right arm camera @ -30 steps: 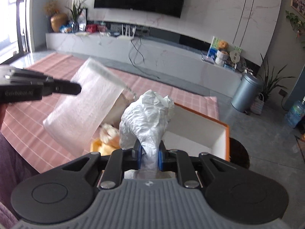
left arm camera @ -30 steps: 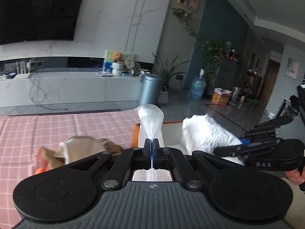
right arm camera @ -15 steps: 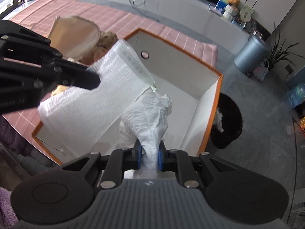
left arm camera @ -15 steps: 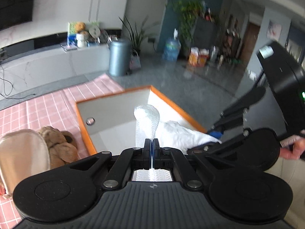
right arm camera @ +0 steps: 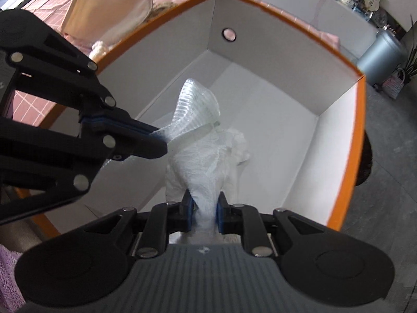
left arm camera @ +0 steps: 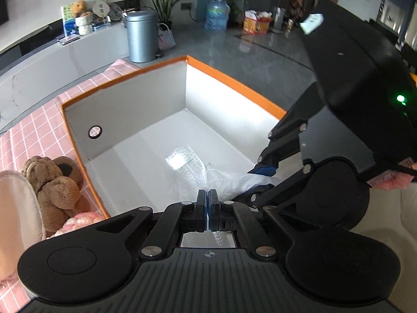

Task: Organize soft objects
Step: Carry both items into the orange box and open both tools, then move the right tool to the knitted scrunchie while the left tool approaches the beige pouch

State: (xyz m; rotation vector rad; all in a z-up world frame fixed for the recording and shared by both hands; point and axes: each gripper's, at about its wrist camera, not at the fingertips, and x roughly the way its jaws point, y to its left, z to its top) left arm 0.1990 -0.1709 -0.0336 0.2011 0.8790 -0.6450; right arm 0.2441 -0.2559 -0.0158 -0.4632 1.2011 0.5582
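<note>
- Left wrist view: the left gripper (left arm camera: 207, 206) points down into an open box (left arm camera: 234, 80) with an orange rim and white inner walls. Its jaws are pressed fully together on a thin sheet of clear bubble wrap (left arm camera: 186, 167), which trails from the fingertips down into the box.
- To the right in this view, the right gripper (left arm camera: 263, 174) reaches into the same box, with crumpled white wrapping between its blue-padded fingers.
- Outside the left wall of the box, a brown plush dog (left arm camera: 56, 180) lies on a pink checked cloth (left arm camera: 34, 127), next to a beige cushion (left arm camera: 15, 208).
- Right wrist view: the right gripper (right arm camera: 204, 210) is nearly closed, its pads squeezing a bunched neck of the white crumpled wrapping (right arm camera: 208, 161), which hangs inside the box (right arm camera: 357, 140) above the floor of it.
- The left gripper (right arm camera: 153, 137) enters from the left, pinching the bubble wrap (right arm camera: 198, 107), which touches the white wrapping.
- A grey bin (left arm camera: 142, 39) stands on the floor beyond the box.
</note>
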